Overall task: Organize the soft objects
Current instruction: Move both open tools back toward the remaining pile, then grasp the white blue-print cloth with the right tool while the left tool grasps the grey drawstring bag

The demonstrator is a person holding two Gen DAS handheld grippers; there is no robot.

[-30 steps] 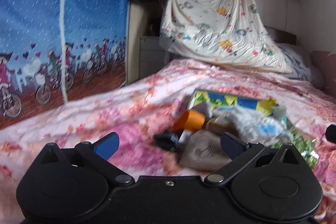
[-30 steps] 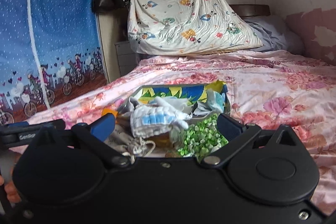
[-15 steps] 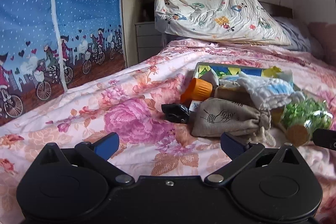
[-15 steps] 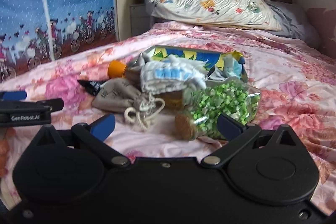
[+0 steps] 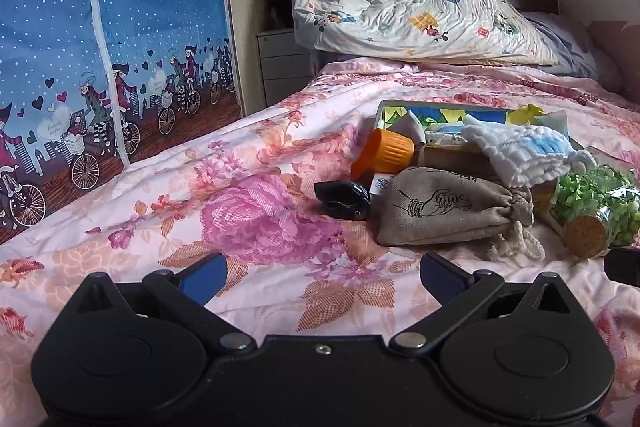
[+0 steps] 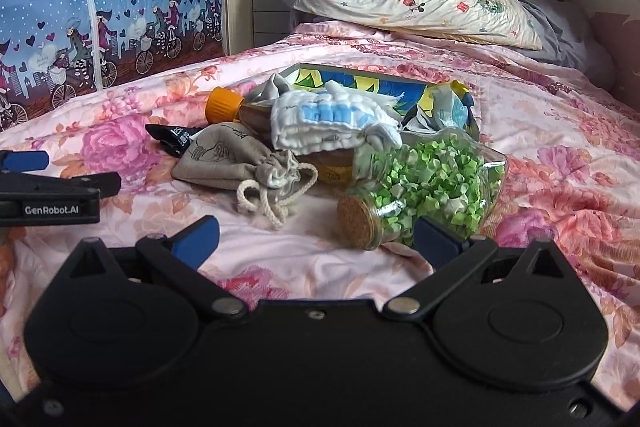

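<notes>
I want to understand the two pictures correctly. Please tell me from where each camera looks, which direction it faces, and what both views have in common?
Left wrist: sits on the open left gripper, low over the floral bedspread, facing the headboard; the drawstring pouch lies ahead to the right.
Right wrist: sits on the open right gripper, facing the same way; the corked jar of green paper stars is nearest, and the left gripper shows at the left edge.
Shared: pouch, jar, white-and-blue cloth, orange-capped bottle.
</notes>
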